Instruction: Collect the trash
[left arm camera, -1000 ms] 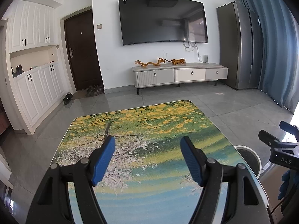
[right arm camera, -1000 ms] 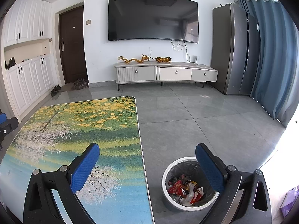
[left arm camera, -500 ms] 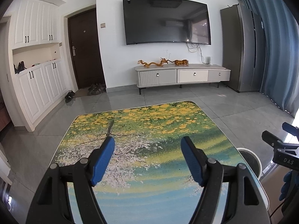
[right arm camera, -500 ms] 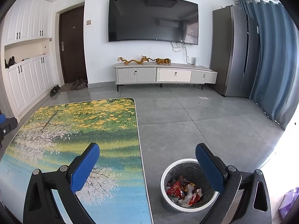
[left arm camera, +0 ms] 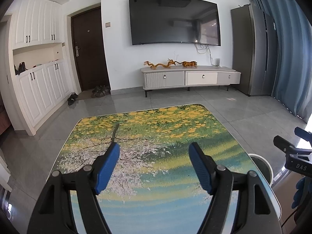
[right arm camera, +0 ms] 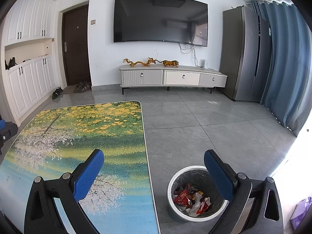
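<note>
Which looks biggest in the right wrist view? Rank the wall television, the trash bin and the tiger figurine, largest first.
1. The black wall-mounted television fills the most picture.
2. The round white-rimmed trash bin with wrappers inside looks smaller, though it sits far nearer the camera, so true sizes are unsure.
3. The small orange tiger figurine on the cabinet is smallest.

The table (right arm camera: pixel 81 136) bears a painted landscape: yellow blossoms on green at its far edge, a pale pink tree toward the left, blue and white bands at its near edge. Both the left tool (left arm camera: pixel 154 164) and the right tool (right arm camera: pixel 154 172) are black with blue pads. The white-rimmed grey bin (right arm camera: pixel 172 183) holds red, orange and white wrappers (right arm camera: pixel 190 199).
</note>
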Motion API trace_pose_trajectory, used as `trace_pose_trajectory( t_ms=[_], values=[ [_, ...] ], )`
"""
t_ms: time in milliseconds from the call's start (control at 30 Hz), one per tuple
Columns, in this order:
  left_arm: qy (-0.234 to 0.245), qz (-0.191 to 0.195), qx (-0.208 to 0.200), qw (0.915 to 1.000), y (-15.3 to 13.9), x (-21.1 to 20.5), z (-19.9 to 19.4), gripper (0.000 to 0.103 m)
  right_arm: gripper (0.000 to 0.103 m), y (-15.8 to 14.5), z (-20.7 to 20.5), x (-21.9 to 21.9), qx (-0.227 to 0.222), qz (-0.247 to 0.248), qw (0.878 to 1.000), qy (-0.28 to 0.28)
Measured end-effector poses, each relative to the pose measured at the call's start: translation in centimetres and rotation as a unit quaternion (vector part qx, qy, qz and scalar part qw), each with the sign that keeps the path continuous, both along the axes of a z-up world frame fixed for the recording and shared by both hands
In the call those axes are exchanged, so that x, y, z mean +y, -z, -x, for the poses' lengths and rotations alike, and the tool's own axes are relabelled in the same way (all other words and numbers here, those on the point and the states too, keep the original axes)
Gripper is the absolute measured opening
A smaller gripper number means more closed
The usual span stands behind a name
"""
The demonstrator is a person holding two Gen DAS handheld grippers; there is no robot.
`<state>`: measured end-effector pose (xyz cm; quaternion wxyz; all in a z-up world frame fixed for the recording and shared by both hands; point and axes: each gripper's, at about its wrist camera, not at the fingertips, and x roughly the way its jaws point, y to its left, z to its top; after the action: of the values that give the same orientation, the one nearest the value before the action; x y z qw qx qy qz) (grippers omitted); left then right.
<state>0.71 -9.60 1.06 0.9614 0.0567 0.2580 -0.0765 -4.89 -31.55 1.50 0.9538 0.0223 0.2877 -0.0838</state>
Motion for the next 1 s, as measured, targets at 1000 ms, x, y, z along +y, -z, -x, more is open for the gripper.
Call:
trace_pose_trajectory(
  t_ms=[1000],
  values=[
    [-0.024, 0.011, -0.004, 0.9996, 0.4, 1.2, -0.2, 0.072, 0.103, 0.4, -0.4, -0.1, 0.004, 0.002, 1.000, -0.002]
  ],
)
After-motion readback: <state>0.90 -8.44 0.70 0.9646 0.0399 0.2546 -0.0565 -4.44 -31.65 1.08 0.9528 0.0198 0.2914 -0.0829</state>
